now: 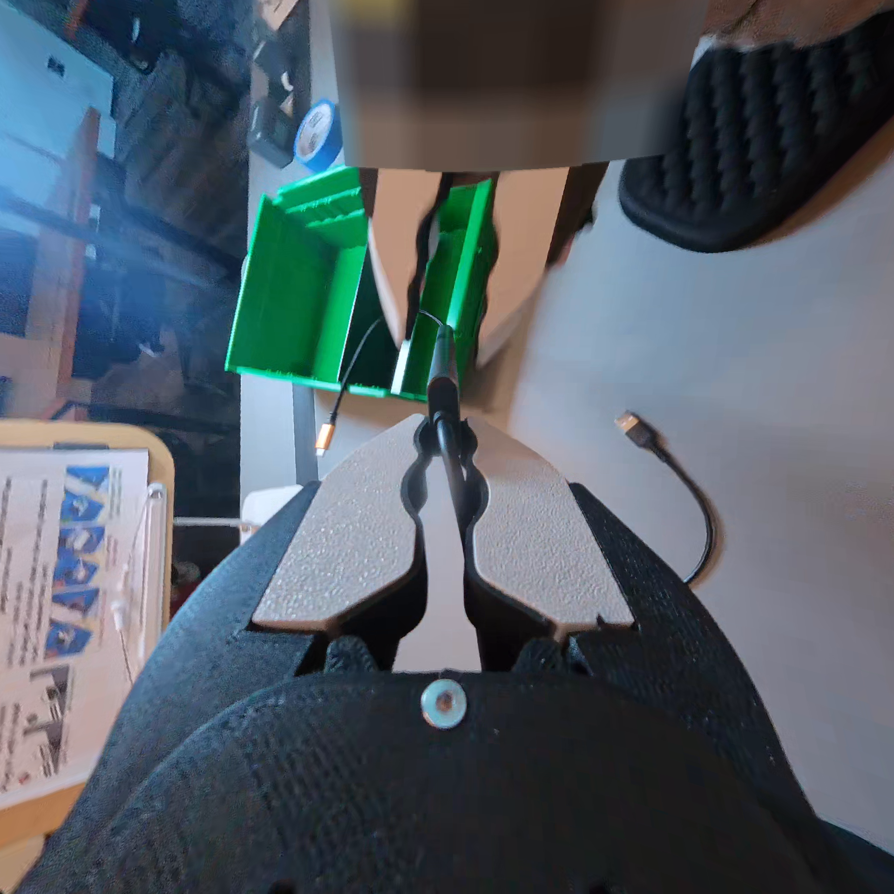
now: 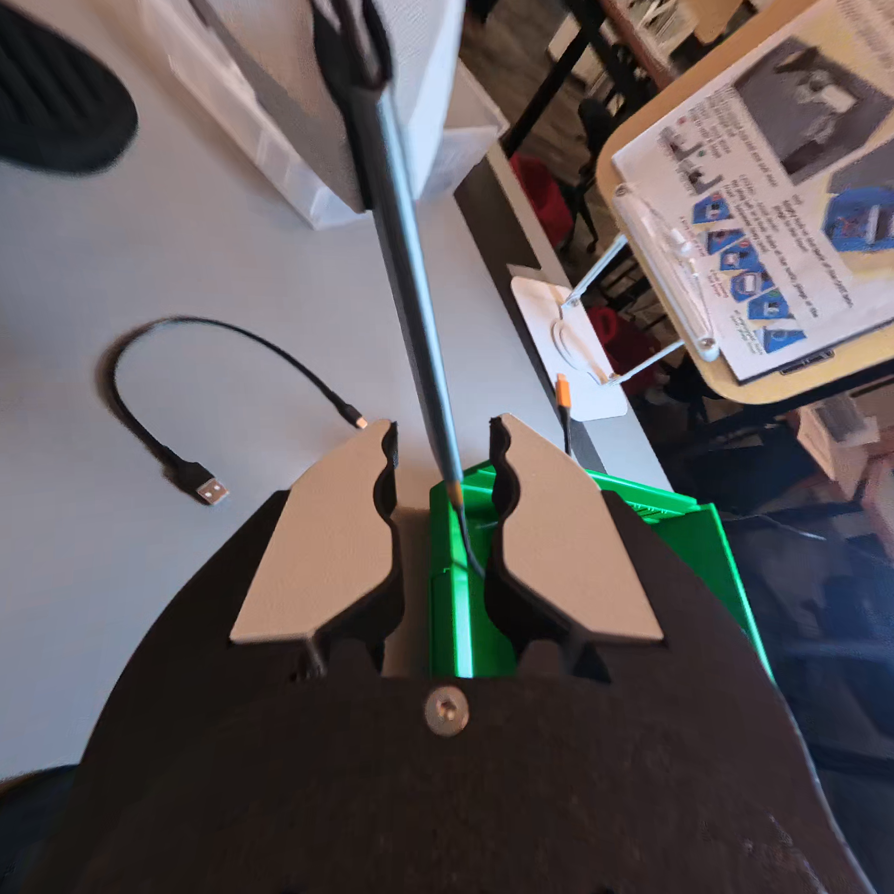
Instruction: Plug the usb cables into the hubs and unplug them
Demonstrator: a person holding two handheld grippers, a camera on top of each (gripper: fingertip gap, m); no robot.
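My left gripper [image 1: 444, 425] is shut on a long slim grey hub [image 1: 442, 372], held out over the white table. In the right wrist view the hub [image 2: 406, 271] runs from the left gripper [image 2: 358, 48] down to the green bin [image 2: 653, 532], and a thin wire at its tip trails into the bin. My right gripper [image 2: 442, 425] is open and empty above the bin, its fingers on either side of the hub's tip. It shows in the left wrist view [image 1: 442, 348] over the green bin [image 1: 290, 290]. A loose black USB cable [image 2: 193, 387] lies on the table [image 1: 687, 488].
An orange-tipped cable [image 1: 325, 435] hangs from the bin near the table edge [image 2: 563, 392]. A printed sheet on a stand [image 2: 750, 217] is beyond the edge. A clear plastic box [image 2: 290, 145], a black pad [image 1: 774, 145] and a blue tape roll [image 1: 317, 135] stand further off. The tips of one gripper are about 7 centimeters away from the tips of the other.
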